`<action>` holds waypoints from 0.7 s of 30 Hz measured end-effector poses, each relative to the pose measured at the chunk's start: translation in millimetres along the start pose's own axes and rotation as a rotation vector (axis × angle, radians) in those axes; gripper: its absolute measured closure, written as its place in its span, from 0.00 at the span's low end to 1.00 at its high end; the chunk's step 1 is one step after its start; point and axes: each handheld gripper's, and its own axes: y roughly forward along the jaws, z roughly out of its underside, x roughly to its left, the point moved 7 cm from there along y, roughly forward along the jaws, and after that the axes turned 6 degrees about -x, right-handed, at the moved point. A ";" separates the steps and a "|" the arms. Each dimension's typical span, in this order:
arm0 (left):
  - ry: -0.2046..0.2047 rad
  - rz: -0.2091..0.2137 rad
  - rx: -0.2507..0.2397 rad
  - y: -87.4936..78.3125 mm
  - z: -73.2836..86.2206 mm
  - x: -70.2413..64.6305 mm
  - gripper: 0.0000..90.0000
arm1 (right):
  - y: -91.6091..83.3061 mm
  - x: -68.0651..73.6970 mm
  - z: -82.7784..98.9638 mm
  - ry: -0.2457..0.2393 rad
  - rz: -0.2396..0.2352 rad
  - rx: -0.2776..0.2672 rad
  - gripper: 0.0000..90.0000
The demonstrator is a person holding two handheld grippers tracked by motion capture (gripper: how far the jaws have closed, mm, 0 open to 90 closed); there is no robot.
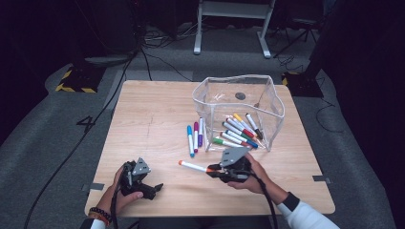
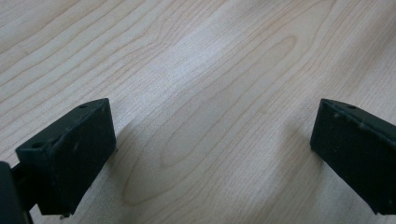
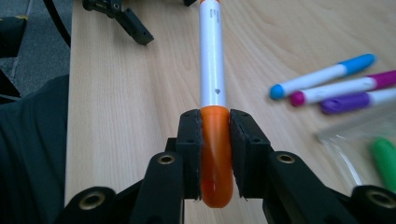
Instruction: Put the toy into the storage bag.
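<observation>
An orange-capped white marker (image 1: 193,166) (image 3: 213,70) is clamped by its orange end in my right gripper (image 1: 213,169) (image 3: 215,140), which is shut on it near the table's front middle. The marker points left, away from the clear plastic pouch (image 1: 239,112), which holds several markers (image 1: 241,131). Blue (image 1: 190,140), magenta (image 1: 196,136) and purple (image 1: 201,131) markers lie on the table just left of the pouch. My left gripper (image 1: 155,188) (image 2: 212,154) rests at the front left, jaws wide apart over bare wood, holding nothing.
The wooden table (image 1: 143,114) has bare surface across its left half. The pouch stands upright at the right rear. Cables (image 1: 100,95) trail over the grey floor on the left. A white table frame (image 1: 234,24) stands beyond.
</observation>
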 end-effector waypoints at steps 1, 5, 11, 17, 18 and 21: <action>-0.001 -0.001 0.000 0.0 0.0 -0.1 0.00 | -11.5 -3.1 -0.7 0.006 0.006 -0.008 0.83; -0.002 -0.002 0.000 -0.1 0.1 -0.1 0.00 | -58.8 -21.6 -7.0 0.006 0.077 -0.039 0.83; -0.002 -0.003 0.000 0.0 0.0 -0.1 0.01 | -122.3 -48.4 -27.0 -0.017 0.185 -0.084 0.83; -0.002 -0.003 0.000 0.0 0.0 -0.1 0.00 | -164.8 -85.5 -46.9 -0.030 0.310 -0.076 0.83; -0.002 -0.002 0.000 -0.1 0.0 -0.2 0.01 | -170.4 -94.9 -49.8 -0.018 0.322 -0.075 0.83; -0.002 -0.003 0.000 0.0 0.0 -0.1 0.01 | -178.3 -116.6 -54.9 -0.004 0.346 -0.072 0.83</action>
